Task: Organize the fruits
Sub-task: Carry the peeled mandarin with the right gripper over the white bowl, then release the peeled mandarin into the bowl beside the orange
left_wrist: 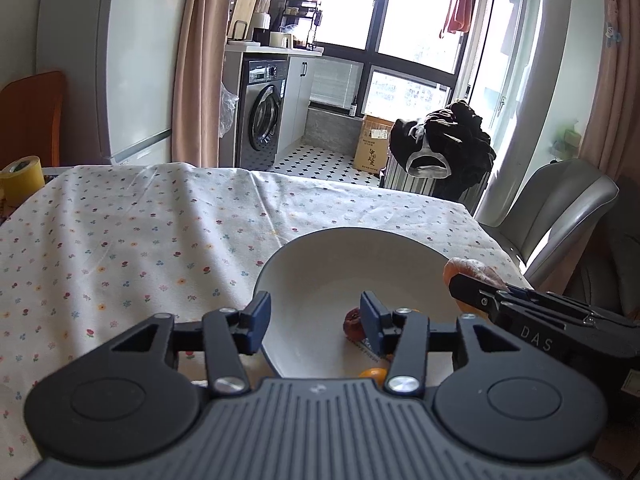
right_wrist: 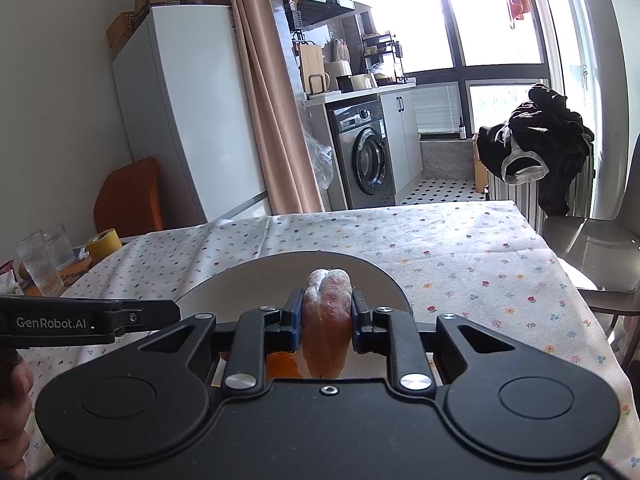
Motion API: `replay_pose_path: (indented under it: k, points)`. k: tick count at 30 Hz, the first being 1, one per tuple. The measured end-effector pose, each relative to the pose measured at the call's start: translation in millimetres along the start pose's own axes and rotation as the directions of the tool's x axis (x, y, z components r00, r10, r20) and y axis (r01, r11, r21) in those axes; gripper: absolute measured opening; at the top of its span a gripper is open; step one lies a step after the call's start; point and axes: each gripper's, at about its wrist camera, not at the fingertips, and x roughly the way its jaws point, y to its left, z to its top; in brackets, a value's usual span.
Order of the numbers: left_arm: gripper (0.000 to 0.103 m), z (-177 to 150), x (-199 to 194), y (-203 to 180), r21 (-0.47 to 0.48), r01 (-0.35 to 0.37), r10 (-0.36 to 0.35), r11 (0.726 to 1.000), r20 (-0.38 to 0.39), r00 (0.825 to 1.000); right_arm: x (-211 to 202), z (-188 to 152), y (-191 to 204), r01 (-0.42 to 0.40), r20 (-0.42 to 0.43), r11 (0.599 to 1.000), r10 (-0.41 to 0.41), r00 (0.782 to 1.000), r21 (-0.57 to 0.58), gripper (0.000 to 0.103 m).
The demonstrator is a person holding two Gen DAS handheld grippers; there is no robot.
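My right gripper (right_wrist: 325, 318) is clamped on a peeled, pale orange citrus piece with white pith (right_wrist: 327, 316), its long axis running forward along the fingers, tip poking out ahead. It hangs at the near right rim of the wide white ceramic bowl (left_wrist: 320, 256), so the drop lies forward and leftward (a small dark red fruit (left_wrist: 352, 326) already sits inside). My left gripper (left_wrist: 314, 320) is wide open and empty, straddling the bowl's near left rim, so the right one does this.

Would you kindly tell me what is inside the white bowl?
The white bowl holds a dark red fruit and a small orange fruit. The left gripper covers the rest.
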Motion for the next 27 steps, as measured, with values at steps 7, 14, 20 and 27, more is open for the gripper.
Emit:
replay_pose_path:
  k: [7,14,20,27]
  points:
    - [0.075,-13,-27,17,-0.04,-0.039,0.04,0.998,0.026,0.999,-6,-1,3,0.037,0.065,0.998,-0.034,0.997,-0.044,0.052]
    - [0.084,-27,-49,37,-0.051,-0.089,0.091,0.995,0.031,0.995,-4,-1,7,0.015,0.031,0.999,-0.013,0.999,-0.045,0.061]
    - [0.088,-33,-60,55,-0.102,-0.103,0.108,0.989,0.041,0.993,-18,4,21,-0.01,0.034,0.999,0.012,0.999,-0.053,0.077]
    - [0.096,-38,-75,58,-0.084,-0.074,0.08,0.994,0.073,0.994,-34,0,36,-0.055,0.006,0.998,0.055,0.998,-0.04,0.093]
